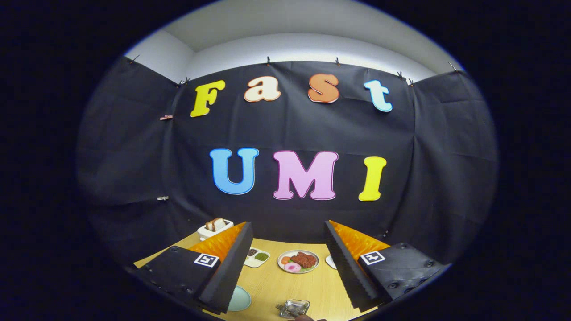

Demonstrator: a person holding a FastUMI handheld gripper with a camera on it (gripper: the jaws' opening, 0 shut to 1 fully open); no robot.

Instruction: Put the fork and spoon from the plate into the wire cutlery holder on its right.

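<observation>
- Fork (pixel 280 306) tines poke out leftward from a small shiny metal tray (pixel 295 307), which sits on the wooden table (pixel 285 285) at the nearest point, between the two fingers and a little nearer the right one; whether a spoon lies there too is too small to tell.
- Something dark and rounded touches the near rim of that tray; what it is cannot be told.
- A pale green round plate (pixel 239 298) lies just left of the metal tray, partly hidden behind the left finger (pixel 227 267).
- The gripper (pixel 287 267) is held above the table with its jaws spread wide, holding nothing; the right finger (pixel 348 267) stands well apart from the left, and bare tabletop shows between them.
- Beyond the fingertips, roughly midway between them, a white plate of food (pixel 298 261) carries reddish-brown pieces, a pink round slice and something orange.
- Left of that plate, just beside the left finger, sits a small divided dish (pixel 257 257) with dark and green fillings.
- A sliver of another white dish (pixel 331 261) peeks out beside the right finger.
- Farthest on the table, beyond the left finger, a white container (pixel 215 228) holds slices of bread, near the black cloth wall (pixel 290 129).
</observation>
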